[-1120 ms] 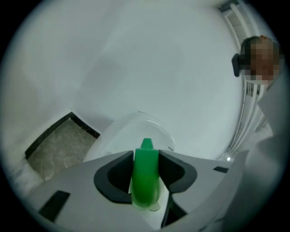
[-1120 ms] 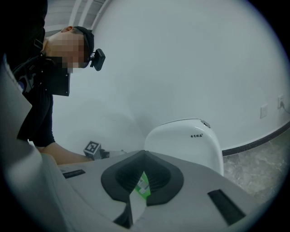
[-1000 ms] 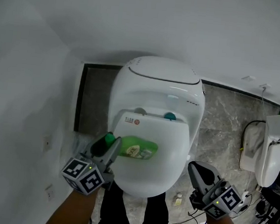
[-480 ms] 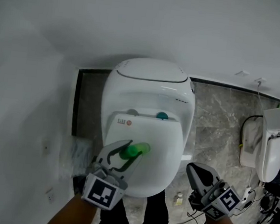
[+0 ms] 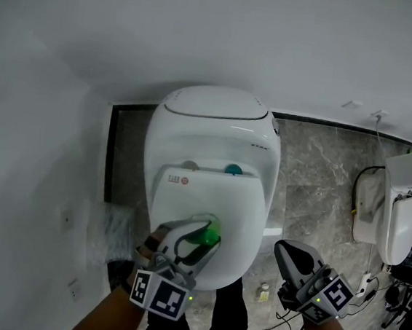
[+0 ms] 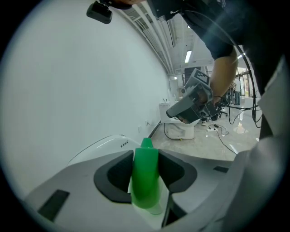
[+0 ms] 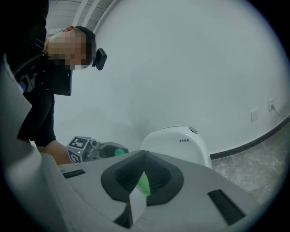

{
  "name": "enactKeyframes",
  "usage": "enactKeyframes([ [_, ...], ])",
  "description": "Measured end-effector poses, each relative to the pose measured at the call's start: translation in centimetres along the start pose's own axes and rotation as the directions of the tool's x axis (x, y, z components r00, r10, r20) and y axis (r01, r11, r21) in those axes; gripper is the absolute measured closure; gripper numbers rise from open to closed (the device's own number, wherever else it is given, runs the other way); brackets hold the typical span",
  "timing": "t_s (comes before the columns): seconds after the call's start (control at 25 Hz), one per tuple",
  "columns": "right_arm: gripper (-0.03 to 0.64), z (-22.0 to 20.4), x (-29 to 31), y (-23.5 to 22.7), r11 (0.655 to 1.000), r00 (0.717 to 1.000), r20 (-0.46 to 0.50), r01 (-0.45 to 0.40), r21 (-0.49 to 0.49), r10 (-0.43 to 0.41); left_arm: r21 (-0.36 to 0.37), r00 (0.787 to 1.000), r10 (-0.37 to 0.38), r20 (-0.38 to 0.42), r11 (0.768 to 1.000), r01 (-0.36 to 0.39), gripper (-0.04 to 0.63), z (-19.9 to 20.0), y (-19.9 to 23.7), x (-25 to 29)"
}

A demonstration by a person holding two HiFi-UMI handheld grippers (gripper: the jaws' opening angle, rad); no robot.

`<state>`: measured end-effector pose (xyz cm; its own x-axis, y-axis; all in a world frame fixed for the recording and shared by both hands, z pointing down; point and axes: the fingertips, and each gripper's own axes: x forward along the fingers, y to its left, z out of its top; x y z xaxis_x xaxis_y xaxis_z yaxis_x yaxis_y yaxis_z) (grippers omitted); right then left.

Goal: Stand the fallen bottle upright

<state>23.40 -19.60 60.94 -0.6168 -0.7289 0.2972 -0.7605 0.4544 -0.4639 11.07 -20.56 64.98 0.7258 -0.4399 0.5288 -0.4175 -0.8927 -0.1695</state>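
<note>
Bathroom, white toilet lid [image 5: 224,199] under my jaws. Left jaws [image 5: 200,233] clenched on green bottle [image 6: 146,176] at its cap, nozzle poking beyond pads. Probably light, stiff, slick plastic; lower body grip seems steadier. Right jaws [image 5: 290,254] together, empty.

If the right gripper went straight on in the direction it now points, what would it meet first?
Probably the green bottle, seen straight ahead past its jaws, held by the left gripper over the toilet lid. Depth is unclear.
</note>
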Motion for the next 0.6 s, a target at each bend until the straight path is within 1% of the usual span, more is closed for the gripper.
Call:
enactKeyframes([
  [0.08,0.606,0.06,-0.10,-0.14,1.000,1.000,0.000,0.004,0.003,-0.004,0.007,1.000,-0.002,0.008,1.000,0.002,0.409,-0.07,-0.29,-0.09],
  [0.4,0.606,-0.07,-0.14,-0.12,1.000,1.000,-0.007,0.004,0.007,-0.004,-0.023,1.000,-0.006,0.027,1.000,0.006,0.399,-0.03,-0.40,0.01],
  [0.44,0.606,-0.04,-0.08,-0.14,1.000,1.000,-0.007,0.005,0.008,-0.005,-0.024,1.000,-0.012,0.028,1.000,0.012,0.390,0.02,-0.50,0.06],
  [0.52,0.606,0.11,0.04,-0.11,1.000,1.000,-0.007,0.006,0.011,-0.006,-0.022,0.999,-0.021,0.026,1.000,0.021,0.351,0.09,-0.72,0.08],
  [0.6,0.606,0.19,0.05,0.16,1.000,1.000,-0.006,0.005,0.009,-0.005,-0.024,1.000,-0.020,0.024,0.999,0.021,0.351,0.08,-0.80,-0.07],
])
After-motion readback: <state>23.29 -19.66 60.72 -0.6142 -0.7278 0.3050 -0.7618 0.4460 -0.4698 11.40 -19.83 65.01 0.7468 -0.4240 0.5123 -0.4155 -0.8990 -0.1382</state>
